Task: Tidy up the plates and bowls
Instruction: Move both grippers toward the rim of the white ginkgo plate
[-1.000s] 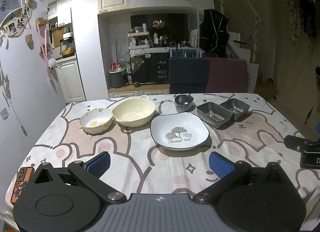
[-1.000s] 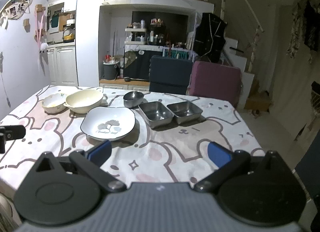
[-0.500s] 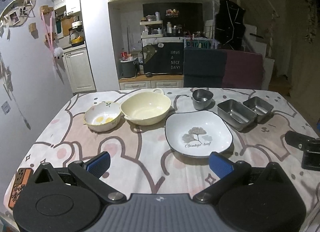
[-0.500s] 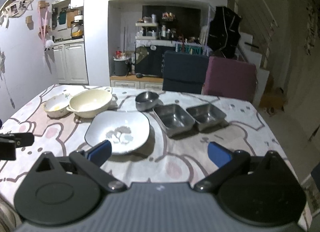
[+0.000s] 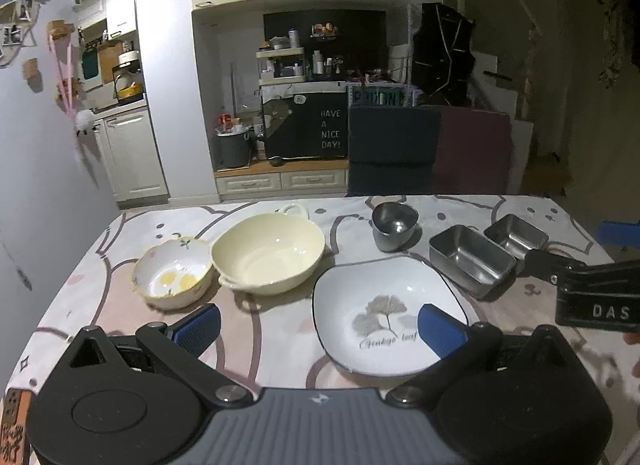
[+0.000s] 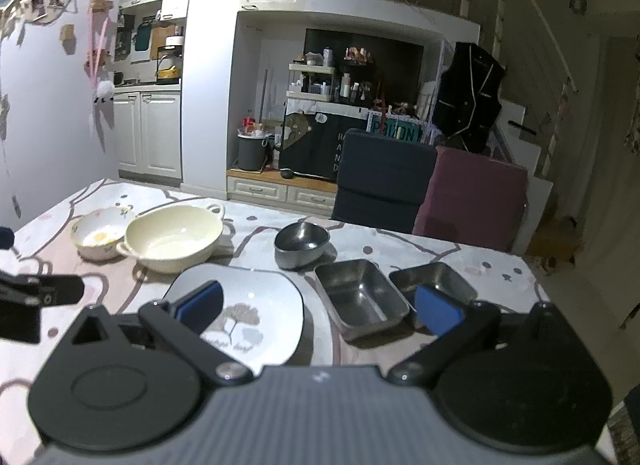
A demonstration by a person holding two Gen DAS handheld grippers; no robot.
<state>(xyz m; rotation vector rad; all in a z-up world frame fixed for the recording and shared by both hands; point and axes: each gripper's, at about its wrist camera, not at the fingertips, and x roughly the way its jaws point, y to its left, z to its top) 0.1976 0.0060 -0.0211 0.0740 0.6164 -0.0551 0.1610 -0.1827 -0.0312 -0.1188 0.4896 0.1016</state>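
On the patterned tablecloth sit a small flowered bowl [image 5: 172, 279], a big cream bowl with handles [image 5: 269, 253], a white square plate with a leaf print [image 5: 386, 315], a small steel cup-bowl [image 5: 394, 221] and two steel rectangular trays [image 5: 471, 259] [image 5: 516, 233]. My left gripper [image 5: 318, 323] hovers open over the plate's near-left edge, holding nothing. My right gripper [image 6: 318, 307] is open above the plate [image 6: 256, 313] and the nearer tray [image 6: 360, 297], with the cream bowl [image 6: 174, 237], flowered bowl [image 6: 100, 231], steel cup-bowl [image 6: 302, 243] and farther tray [image 6: 434, 281] beyond.
A dark blue chair [image 5: 394, 149] and a maroon chair [image 5: 474, 151] stand at the table's far edge. The other gripper's body [image 5: 592, 289] reaches in from the right in the left wrist view. An orange-labelled object [image 5: 14, 425] lies at the near left corner.
Both grippers have moved forward toward the dishes, which now look larger; the white plate now lies partly under both sets of fingers. Nothing on the table has shifted.
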